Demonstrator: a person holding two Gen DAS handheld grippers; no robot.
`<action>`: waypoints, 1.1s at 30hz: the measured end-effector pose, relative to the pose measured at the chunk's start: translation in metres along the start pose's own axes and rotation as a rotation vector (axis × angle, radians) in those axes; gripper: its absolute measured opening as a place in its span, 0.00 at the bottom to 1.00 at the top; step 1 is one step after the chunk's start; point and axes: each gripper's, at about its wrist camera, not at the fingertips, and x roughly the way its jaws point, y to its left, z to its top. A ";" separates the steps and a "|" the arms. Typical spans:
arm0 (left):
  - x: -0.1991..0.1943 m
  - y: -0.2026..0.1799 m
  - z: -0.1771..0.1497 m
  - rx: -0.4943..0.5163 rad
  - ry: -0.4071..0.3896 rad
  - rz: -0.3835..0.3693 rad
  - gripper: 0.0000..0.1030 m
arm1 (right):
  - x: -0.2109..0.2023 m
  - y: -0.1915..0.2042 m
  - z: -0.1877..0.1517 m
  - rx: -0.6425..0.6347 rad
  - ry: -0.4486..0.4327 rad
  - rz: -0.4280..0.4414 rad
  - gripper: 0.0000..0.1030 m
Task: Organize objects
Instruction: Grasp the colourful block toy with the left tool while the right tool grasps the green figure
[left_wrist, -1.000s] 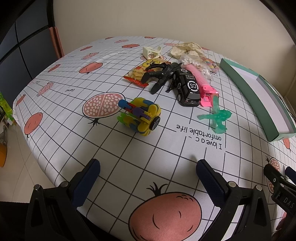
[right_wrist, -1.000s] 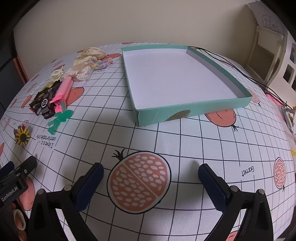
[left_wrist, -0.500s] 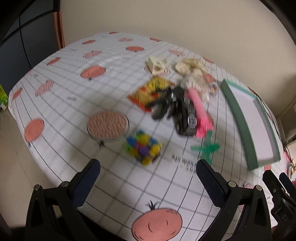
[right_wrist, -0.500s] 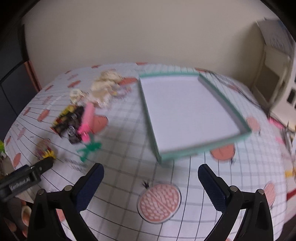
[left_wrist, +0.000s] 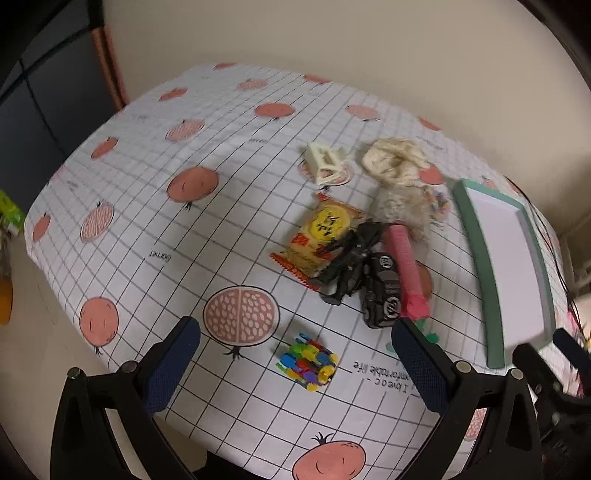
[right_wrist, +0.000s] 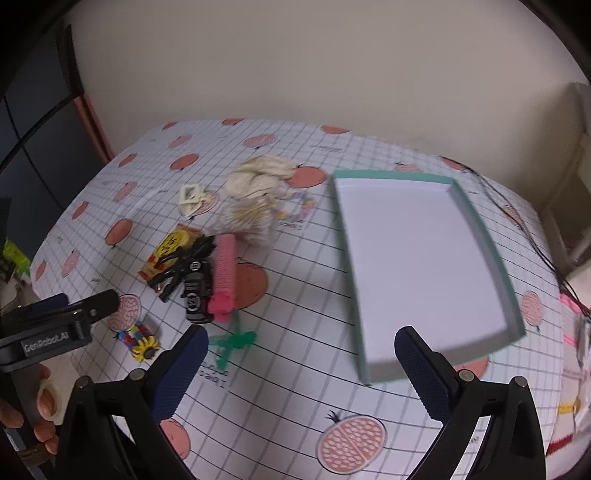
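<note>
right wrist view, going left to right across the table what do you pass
Left gripper → multicoloured block toy → snack packet → black toy car → pink comb → teal tray

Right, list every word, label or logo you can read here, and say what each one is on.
"GenRobot.AI": label on the left gripper, right wrist view.
"Garnet": printed on the tablecloth.
"I love a c... omfortable life": tablecloth print, seen upside down and partly hidden by a finger.
Snack packet: characters on its yellow circle, too blurred to read.
Black toy car: round roof emblem, unreadable.
Teal tray: no text.
</note>
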 end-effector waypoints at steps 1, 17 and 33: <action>0.006 0.000 0.002 -0.001 0.020 0.006 1.00 | 0.005 0.003 0.002 -0.011 0.017 -0.001 0.99; 0.062 -0.002 -0.011 -0.085 0.196 -0.004 0.96 | 0.079 0.033 -0.017 -0.072 0.216 0.051 0.95; 0.081 -0.008 -0.020 -0.078 0.260 -0.002 0.65 | 0.104 0.047 -0.019 -0.108 0.280 0.050 0.81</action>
